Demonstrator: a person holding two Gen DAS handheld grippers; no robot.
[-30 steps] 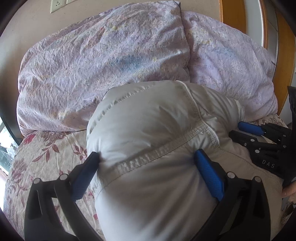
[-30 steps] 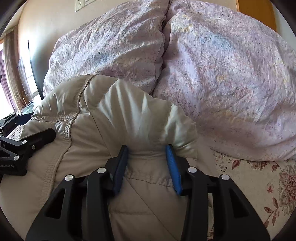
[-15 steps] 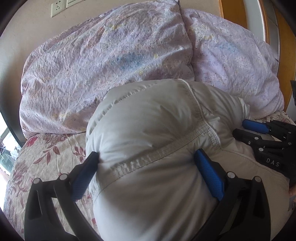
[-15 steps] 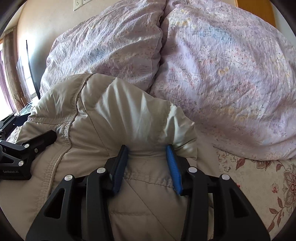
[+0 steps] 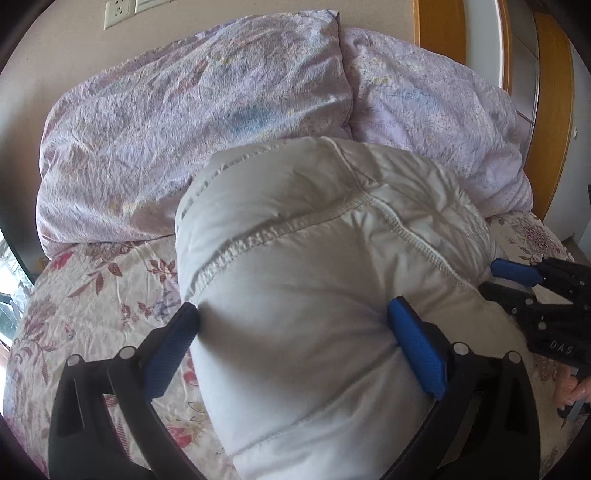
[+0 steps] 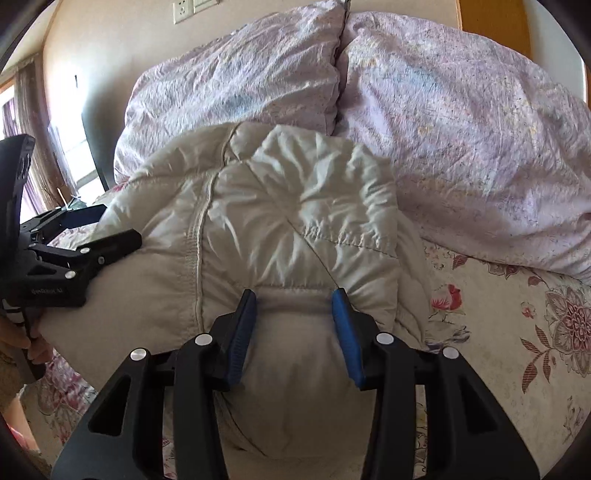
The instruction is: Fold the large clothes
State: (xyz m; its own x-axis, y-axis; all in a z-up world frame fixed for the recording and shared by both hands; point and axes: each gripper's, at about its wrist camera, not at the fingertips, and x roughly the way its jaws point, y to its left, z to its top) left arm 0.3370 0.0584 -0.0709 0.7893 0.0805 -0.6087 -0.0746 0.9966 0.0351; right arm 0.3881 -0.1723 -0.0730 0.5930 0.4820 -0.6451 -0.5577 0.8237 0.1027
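A cream quilted puffer jacket (image 5: 314, 295) lies bunched in a thick roll on the bed (image 5: 103, 295), its far end pressed up against two lilac floral pillows (image 5: 192, 122) that stand side by side at the head of the bed, against a beige wall with a white wall socket (image 5: 117, 14). In the left wrist view the left tongs (image 5: 293, 325) are spread wide around the roll, their blue pads (image 5: 417, 350) sunk into the padded fabric on both sides, so they are gripping the jacket across its full bulk; a raised stitched seam runs across the roll just beyond the pads. The right tongs (image 5: 524, 280) show at the right edge of that view, low beside the jacket, with a bit of the person's hand behind them. In the right wrist view the right tongs (image 6: 293, 306) are clamped on a narrower gathered fold of the jacket (image 6: 280, 229), the fabric puckering outward from between the two blue pads (image 6: 243, 332) into a puffed fan. The left tongs (image 6: 66, 258) appear at the left edge of that view, their black fingers lying against the side of the jacket. The bed is covered by a pale sheet printed with red and pink flowers (image 6: 517, 332), which shows on both sides of the garment. A wooden headboard panel (image 5: 436, 29) stands behind the right-hand pillow, and a curtain and bright window (image 6: 33, 129) sit at the far left.
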